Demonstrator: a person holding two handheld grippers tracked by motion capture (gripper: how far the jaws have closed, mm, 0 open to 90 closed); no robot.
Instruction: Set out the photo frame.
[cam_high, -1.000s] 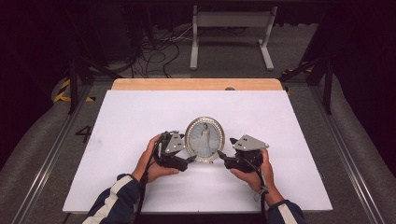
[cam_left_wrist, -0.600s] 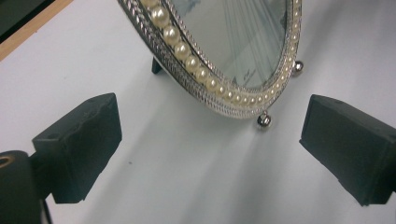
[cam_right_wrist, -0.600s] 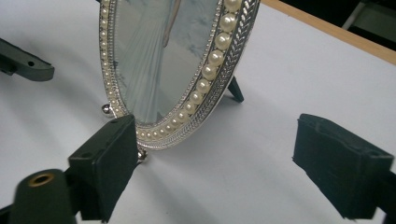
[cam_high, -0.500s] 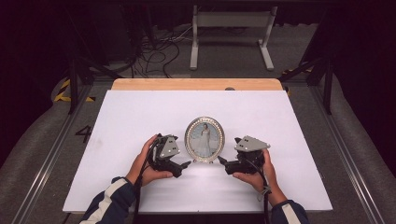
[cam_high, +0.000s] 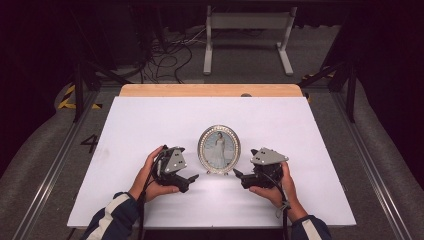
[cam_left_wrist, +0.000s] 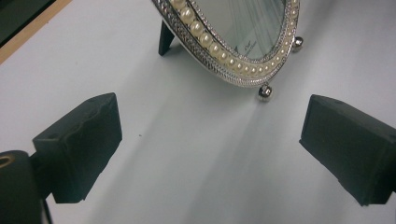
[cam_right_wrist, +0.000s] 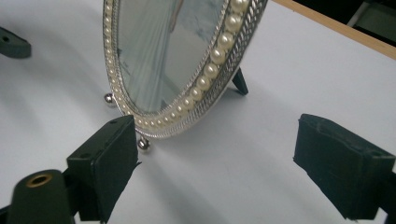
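Frame (cam_high: 219, 149): oval, pearl-edged, upright on its back strut near the middle of the white table (cam_high: 310, 130), between both claws.
Left claw (cam_high: 189, 178): jaws wide apart, empty, just beside the frame's left foot.
Right claw (cam_high: 237, 174): jaws spread, empty, near the right foot.
Risk: a nudge to rim or ball feet likely tips it backward; the strut looks narrow.
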